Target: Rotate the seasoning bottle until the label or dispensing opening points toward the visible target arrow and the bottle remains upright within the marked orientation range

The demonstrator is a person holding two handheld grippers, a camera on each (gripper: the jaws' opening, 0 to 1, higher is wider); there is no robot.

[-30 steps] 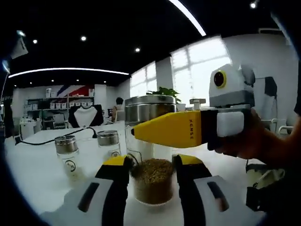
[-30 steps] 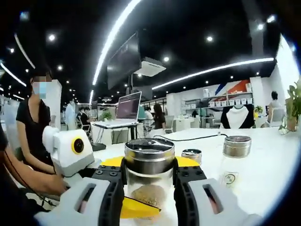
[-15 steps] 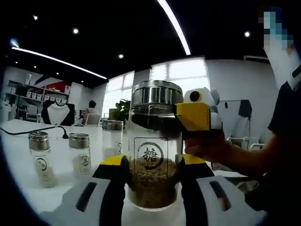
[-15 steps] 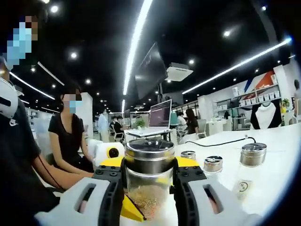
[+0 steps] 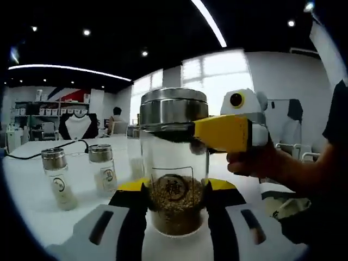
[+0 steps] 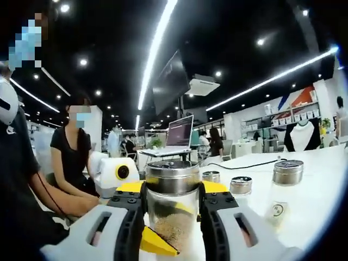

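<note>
On the white surface: the seasoning bottle (image 5: 175, 168) stood upright on the surface (image 5: 32, 209), a clear jar with a steel cap, roughly a third full of brown granules.

Left hand-held gripper: the left hand-held gripper (image 5: 175, 187) had its yellow-tipped jaws set against the two sides of the bottle's lower body, closed on the glass as far as the left gripper view showed.

Right hand-held gripper: the right hand-held gripper (image 6: 172, 190) clasped the same bottle (image 6: 173, 204) higher up, its black jaws pressed to both sides just under the cap; in the left gripper view it (image 5: 225, 132) reached in from the right at cap height.

Label: a round printed emblem (image 5: 173, 188) faced the left gripper's camera.

Progress: no target arrow or marked range could be made out, so whether the label pointed correctly could not be judged; the bottle looked upright, and the release appeared yet to come.

Also on the surface: two small shakers (image 5: 58, 178) stood well apart to the left, with a black cable (image 5: 41, 151) behind them.

Background: a seated person (image 6: 73, 155) was in the open office.
</note>
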